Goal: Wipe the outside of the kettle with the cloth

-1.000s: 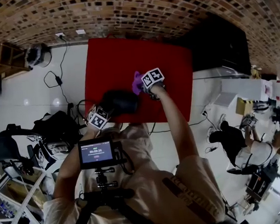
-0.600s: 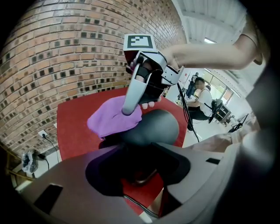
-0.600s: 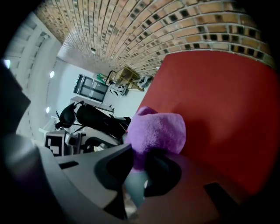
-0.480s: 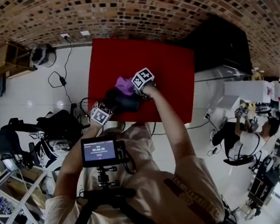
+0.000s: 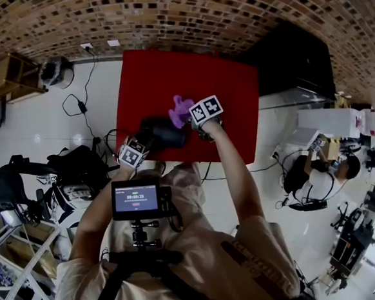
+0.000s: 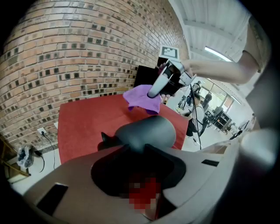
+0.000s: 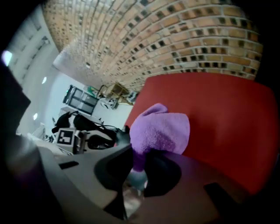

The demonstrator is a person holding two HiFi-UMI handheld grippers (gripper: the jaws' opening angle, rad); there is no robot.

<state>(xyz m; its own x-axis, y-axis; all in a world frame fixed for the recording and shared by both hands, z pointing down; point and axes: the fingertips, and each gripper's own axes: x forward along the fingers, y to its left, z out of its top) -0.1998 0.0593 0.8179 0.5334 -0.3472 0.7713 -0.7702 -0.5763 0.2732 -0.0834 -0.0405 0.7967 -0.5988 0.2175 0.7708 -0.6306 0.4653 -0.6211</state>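
A dark kettle stands near the front edge of the red table. My left gripper is at the kettle's near left side. In the left gripper view the kettle's grey body fills the gap of that gripper; its jaws have just been closing and now pinch the kettle. My right gripper hangs above the kettle's right side, shut on a bunched purple cloth. The cloth sticks out past the jaws of that gripper and hangs free over the table.
A brick wall runs behind the table. A black cabinet stands to the table's right. Cables and black bags lie on the white floor at the left. People work at the far right.
My right gripper has lifted the purple cloth off the kettle's top and drawn it up and to the right. The left gripper stays at the kettle's side.
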